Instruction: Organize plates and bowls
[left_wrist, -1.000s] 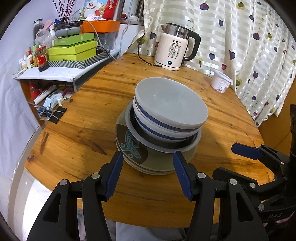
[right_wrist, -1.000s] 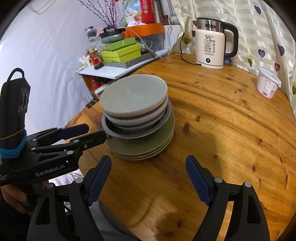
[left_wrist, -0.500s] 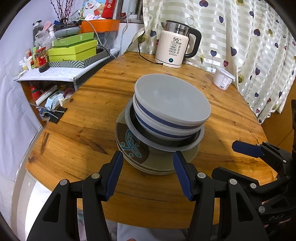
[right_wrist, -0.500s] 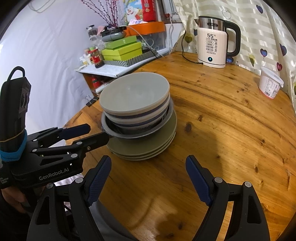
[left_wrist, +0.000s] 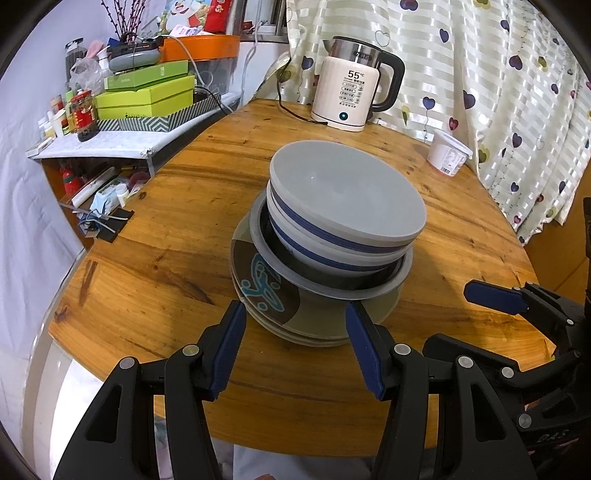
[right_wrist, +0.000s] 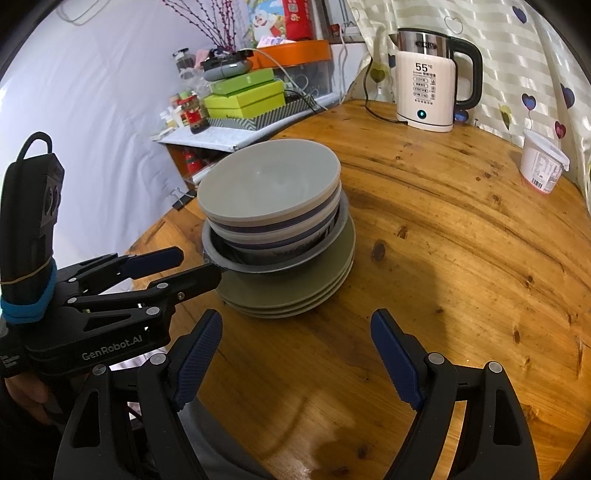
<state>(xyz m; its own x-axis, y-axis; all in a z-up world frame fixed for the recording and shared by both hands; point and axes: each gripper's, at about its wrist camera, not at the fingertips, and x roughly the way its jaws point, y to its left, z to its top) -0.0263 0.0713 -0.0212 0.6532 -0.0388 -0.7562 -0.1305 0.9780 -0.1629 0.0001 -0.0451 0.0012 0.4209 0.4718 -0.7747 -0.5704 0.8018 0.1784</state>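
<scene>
A stack of dishes stands near the front edge of the round wooden table (left_wrist: 177, 258). At the bottom lie several olive plates (left_wrist: 273, 299) (right_wrist: 295, 291) with a teal pattern. On them sits a grey dark-lined bowl (left_wrist: 332, 288) (right_wrist: 258, 264). On top are nested white bowls with blue bands (left_wrist: 343, 206) (right_wrist: 269, 188). My left gripper (left_wrist: 295, 343) is open and empty, just in front of the stack; it also shows in the right wrist view (right_wrist: 192, 264), its tips close to the grey bowl's rim. My right gripper (right_wrist: 295, 354) is open and empty, to the right of the stack.
A white electric kettle (left_wrist: 351, 96) (right_wrist: 428, 85) stands at the back of the table with its cord. A white tub (left_wrist: 447, 153) (right_wrist: 541, 162) stands at the right by the curtain. A cluttered shelf with green boxes (left_wrist: 144, 99) is beyond the table's left edge.
Both grippers have moved slightly closer to the stack. The dishes have not moved.
</scene>
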